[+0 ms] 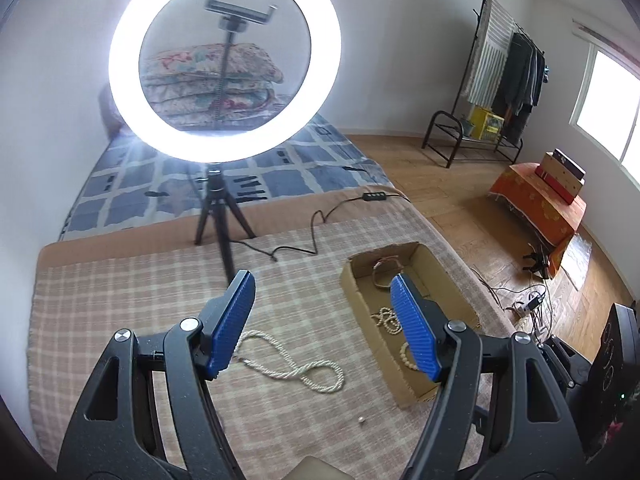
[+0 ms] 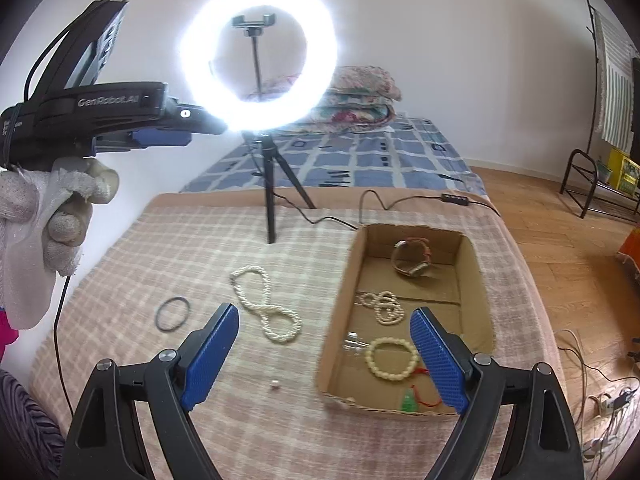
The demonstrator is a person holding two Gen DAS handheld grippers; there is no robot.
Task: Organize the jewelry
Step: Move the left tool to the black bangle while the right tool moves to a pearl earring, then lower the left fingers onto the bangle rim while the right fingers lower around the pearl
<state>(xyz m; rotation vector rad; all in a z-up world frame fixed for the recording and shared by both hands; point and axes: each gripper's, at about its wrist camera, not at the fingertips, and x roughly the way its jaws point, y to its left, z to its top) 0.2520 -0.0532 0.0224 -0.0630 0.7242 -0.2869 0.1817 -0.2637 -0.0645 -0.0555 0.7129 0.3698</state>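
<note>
A long white pearl necklace (image 2: 266, 308) lies looped on the checked cloth, left of an open cardboard box (image 2: 480, 280); it also shows in the left wrist view (image 1: 296, 368). A black ring band (image 2: 173, 314) and a small pearl earring (image 2: 275, 385) lie on the cloth too. In the box are a watch (image 2: 412, 258), a pearl strand (image 2: 384, 306), a cream bead bracelet (image 2: 392, 358) and a green pendant on red cord (image 2: 410, 402). My right gripper (image 2: 324, 356) is open and empty above the box's near left corner. My left gripper (image 1: 322, 320) is open and empty, held high.
A lit ring light on a black tripod (image 2: 272, 184) stands on the cloth behind the jewelry, its cable (image 2: 376, 200) trailing past the box. A bed with folded quilts (image 2: 360, 92) lies behind. The cardboard box in the left wrist view (image 1: 360, 304) sits near the cloth's right edge.
</note>
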